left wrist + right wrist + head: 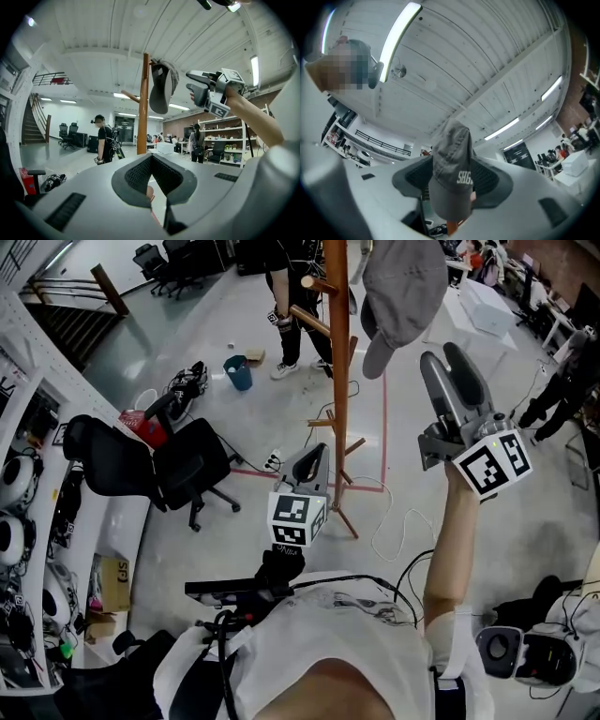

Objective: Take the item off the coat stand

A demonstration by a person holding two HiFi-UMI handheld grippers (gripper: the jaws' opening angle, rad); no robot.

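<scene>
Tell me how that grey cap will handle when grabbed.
The grey cap hangs crumpled on the coat stand, so its crown is probably soft and light. The brim holds its curve, so it is likely stiffer and a firmer grip.

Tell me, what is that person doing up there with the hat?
A person holds a claw tool in each hand and is going for the grey cap, which hangs near the top of the wooden coat stand. The right claw is raised beside the cap with its jaws apart, and the left gripper view shows a gap between claw and cap, so it has not grabbed it yet. The left claw sits lower down, shut and empty.
</scene>
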